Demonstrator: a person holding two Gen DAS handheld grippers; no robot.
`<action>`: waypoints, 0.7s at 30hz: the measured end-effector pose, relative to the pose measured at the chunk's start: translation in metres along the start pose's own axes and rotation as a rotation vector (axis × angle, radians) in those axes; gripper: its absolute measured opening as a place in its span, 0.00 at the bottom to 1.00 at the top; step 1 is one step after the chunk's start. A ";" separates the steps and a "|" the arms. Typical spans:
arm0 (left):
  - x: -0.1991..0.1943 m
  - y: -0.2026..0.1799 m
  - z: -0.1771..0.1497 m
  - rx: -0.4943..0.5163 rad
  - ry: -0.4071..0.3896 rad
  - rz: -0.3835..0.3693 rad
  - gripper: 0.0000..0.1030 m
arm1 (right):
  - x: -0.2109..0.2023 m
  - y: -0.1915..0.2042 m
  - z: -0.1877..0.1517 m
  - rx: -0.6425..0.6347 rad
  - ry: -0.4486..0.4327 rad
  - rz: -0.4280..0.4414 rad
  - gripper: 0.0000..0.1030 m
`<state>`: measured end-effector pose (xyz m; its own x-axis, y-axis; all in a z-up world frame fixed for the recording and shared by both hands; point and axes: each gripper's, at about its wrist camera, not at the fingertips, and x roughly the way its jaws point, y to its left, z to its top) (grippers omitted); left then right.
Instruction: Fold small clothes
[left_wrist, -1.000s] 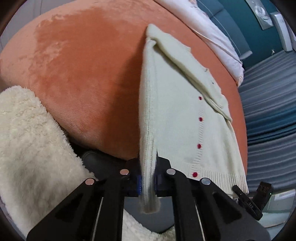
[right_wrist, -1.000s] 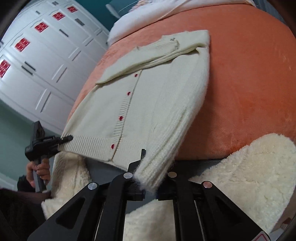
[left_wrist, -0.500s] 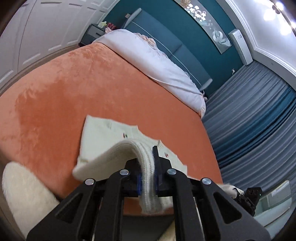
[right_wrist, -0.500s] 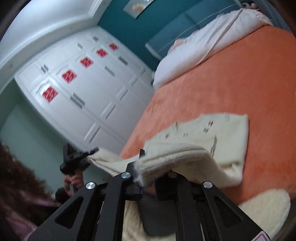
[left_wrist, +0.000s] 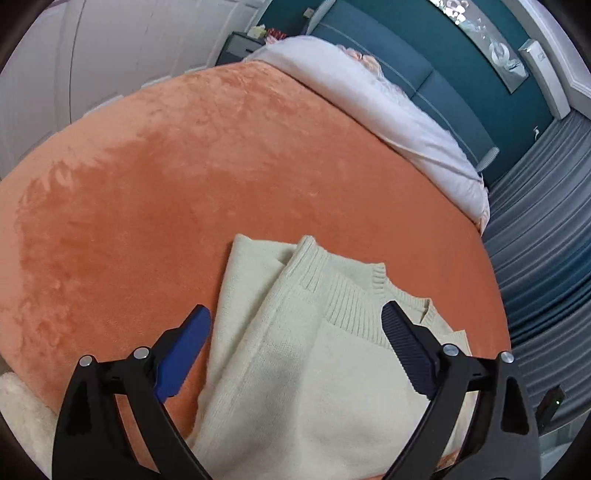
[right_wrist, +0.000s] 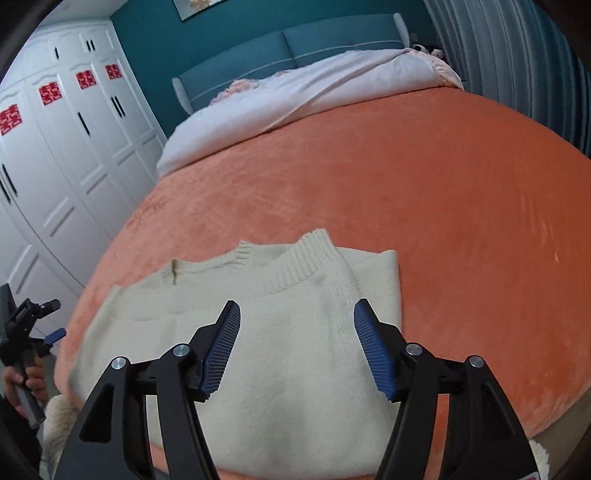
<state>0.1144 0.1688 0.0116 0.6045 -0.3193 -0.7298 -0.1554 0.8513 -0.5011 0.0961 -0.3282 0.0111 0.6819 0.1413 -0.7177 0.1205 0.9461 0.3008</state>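
An orange plush bedspread (left_wrist: 192, 177) covers the bed and serves as the folding surface; a pale duvet (right_wrist: 295, 96) is bunched toward the blue headboard (right_wrist: 295, 40), leaving the near part of the bed free for work. White wardrobe doors (right_wrist: 66, 155) line one side of the room and grey curtains (left_wrist: 546, 229) the other.

The cream knit cardigan (left_wrist: 314, 369) lies on the bedspread near its front edge, doubled over so that the ribbed hem (right_wrist: 306, 266) sits on top at the far side, the folded edge nearest the cameras. No buttons show, which suggests the front is tucked inside the fold. The layers sit slightly askew at the far corner (left_wrist: 255, 254), where a lower layer peeks out beyond the hem.

The left gripper (left_wrist: 295, 325) hangs just above the garment's left part, jaws spread wide and holding nothing. The right gripper (right_wrist: 297, 314) is likewise released, jaws parted over the right part, empty. Both seem placed at matching spots because the fold was laid down with two corners at once. The fold looks largely done; a tidying of that offset corner may remain.
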 end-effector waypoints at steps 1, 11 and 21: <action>0.014 -0.002 0.003 -0.007 0.039 0.001 0.88 | 0.013 -0.004 0.006 0.008 0.023 -0.010 0.61; 0.059 -0.023 0.008 -0.050 0.160 -0.026 0.10 | 0.067 -0.014 0.017 0.110 0.117 0.046 0.08; 0.096 -0.018 0.024 -0.023 0.178 0.091 0.09 | 0.075 -0.063 0.021 0.219 0.097 -0.005 0.07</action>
<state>0.1938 0.1326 -0.0378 0.4394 -0.3119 -0.8424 -0.2222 0.8709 -0.4384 0.1544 -0.3831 -0.0483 0.6093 0.1741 -0.7736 0.2846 0.8625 0.4183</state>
